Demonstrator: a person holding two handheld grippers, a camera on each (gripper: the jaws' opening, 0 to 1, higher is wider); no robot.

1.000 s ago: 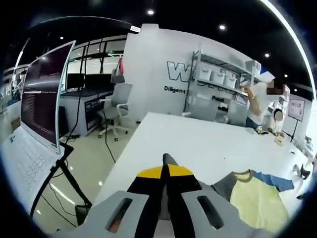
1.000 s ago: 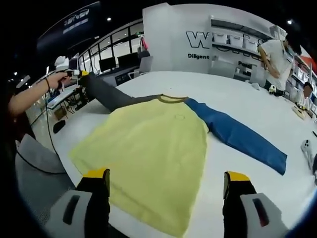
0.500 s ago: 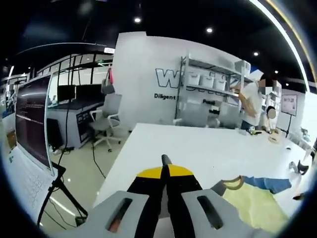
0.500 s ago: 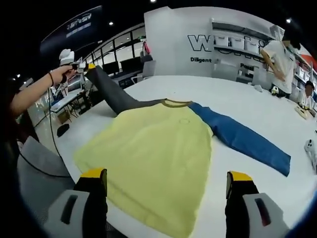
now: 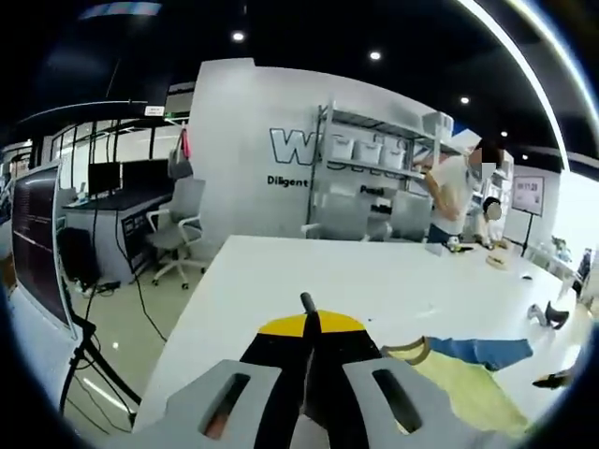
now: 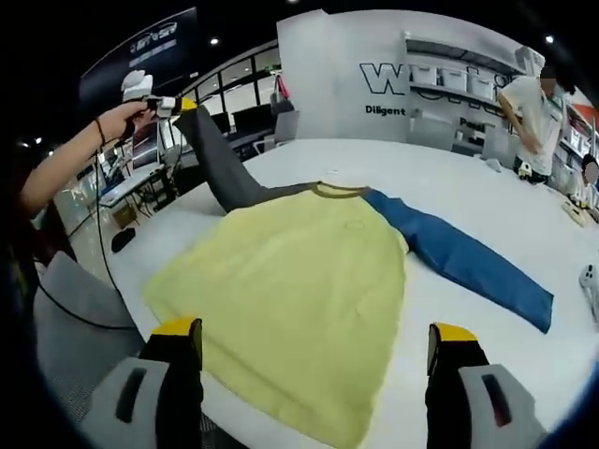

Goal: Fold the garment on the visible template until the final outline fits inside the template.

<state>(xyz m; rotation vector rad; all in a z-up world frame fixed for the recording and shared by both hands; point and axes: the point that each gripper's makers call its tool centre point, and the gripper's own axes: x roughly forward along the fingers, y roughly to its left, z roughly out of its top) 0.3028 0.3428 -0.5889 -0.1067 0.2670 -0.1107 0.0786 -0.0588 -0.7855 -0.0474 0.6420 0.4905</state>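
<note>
1. White walls with large lettering, metal shelving (image 5: 374,154) and office chairs back a wide white counter (image 6: 487,201); a person (image 6: 533,108) stands at its far edge by the shelves.
2. On the counter I see the garment (image 6: 299,290), a yellow shirt spread flat with its hem toward the near edge and its collar toward the far edge.
3. Its blue sleeve (image 6: 463,267) lies straight out on the counter toward the right edge.
4. Its grey sleeve (image 6: 220,168) rises off the counter at the left edge, pulled up and taut.
5. From the right gripper view, my left claw (image 6: 185,105) is raised above the left edge in a hand (image 6: 126,117), with the grey cuff in its tips.
6. In the left gripper view, that claw (image 5: 306,313) has its jaws pressed together on dark cloth, with the collar and blue sleeve low on the right.
7. My right claw (image 6: 314,341) is spread wide, hovering over the shirt's hem at the near edge, touching nothing that I can see.
</note>
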